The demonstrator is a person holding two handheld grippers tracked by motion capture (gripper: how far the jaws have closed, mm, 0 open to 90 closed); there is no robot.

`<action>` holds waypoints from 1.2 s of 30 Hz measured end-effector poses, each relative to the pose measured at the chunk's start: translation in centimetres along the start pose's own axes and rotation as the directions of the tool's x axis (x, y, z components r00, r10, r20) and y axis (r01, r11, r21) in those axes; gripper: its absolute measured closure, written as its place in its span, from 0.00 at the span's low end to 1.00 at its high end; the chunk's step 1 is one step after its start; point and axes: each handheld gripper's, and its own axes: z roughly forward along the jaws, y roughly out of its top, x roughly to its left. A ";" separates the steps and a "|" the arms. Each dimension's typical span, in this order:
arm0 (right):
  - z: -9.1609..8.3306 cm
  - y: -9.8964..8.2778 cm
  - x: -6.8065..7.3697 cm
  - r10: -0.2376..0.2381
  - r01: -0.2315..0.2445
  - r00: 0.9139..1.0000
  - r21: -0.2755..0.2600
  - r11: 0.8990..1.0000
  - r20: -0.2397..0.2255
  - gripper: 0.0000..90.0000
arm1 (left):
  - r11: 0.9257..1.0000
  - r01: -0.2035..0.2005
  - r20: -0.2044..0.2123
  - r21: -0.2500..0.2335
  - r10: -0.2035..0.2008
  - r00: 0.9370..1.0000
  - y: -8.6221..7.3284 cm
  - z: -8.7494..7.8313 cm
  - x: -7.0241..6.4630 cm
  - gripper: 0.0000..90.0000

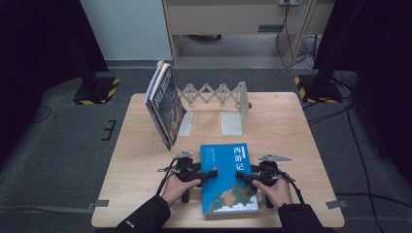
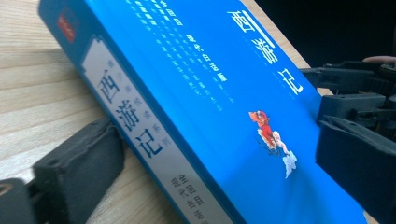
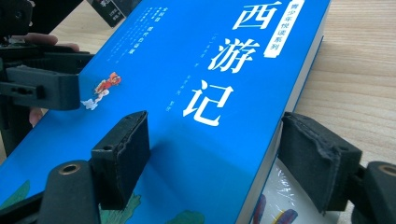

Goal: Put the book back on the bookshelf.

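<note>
A blue book (image 1: 228, 179) with white Chinese characters on its cover lies at the near middle of the wooden table (image 1: 291, 145). My left gripper (image 1: 210, 174) reaches in from the book's left; in the left gripper view its jaws (image 2: 217, 165) straddle the spine (image 2: 140, 135), and the lower pad (image 2: 79, 172) stands a little off it. My right gripper (image 1: 245, 177) comes in from the right. In the right gripper view the gripper (image 3: 219, 156) has one pad (image 3: 123, 154) on the cover (image 3: 201, 70) and the other (image 3: 317, 158) against the underside at the page edge.
Dark books (image 1: 165, 104) lean upright against a grey accordion book stand (image 1: 218, 94) at the back of the table. A glossy white printed surface (image 3: 280, 205) shows under the blue book's edge. Tripod feet with yellow-black tape (image 1: 97, 92) stand on the floor beyond.
</note>
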 end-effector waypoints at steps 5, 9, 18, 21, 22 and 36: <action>0.0 0.0 0.0 -0.003 0.003 1.000 -0.001 1.000 -0.001 0.28 | 1.000 -0.016 -0.003 0.000 0.016 1.000 0.0 0.2 -0.1 0.00; 0.0 0.0 0.0 -0.003 0.003 1.000 -0.004 1.000 -0.002 0.27 | 1.000 -0.008 0.002 -0.010 0.008 1.000 0.0 0.3 0.0 0.00; 0.1 -0.1 -0.1 0.010 -0.010 1.000 -0.010 1.000 -0.008 0.27 | 0.998 0.056 -0.009 -0.001 -0.056 0.998 0.3 -0.2 0.5 0.20; 0.1 -0.2 -0.1 0.009 -0.009 1.000 -0.015 1.000 -0.008 0.27 | 0.994 0.106 0.019 0.015 -0.106 0.994 0.3 -0.2 0.6 0.25; 0.1 -0.2 -0.1 0.011 -0.011 1.000 -0.013 1.000 -0.009 0.27 | 0.994 0.112 0.024 0.016 -0.112 0.993 0.3 -0.1 0.6 0.26; 0.2 -0.2 -0.3 0.015 -0.015 0.999 -0.014 1.000 -0.029 0.27 | 0.996 0.063 0.049 0.059 -0.066 0.997 1.2 -0.5 -0.1 0.33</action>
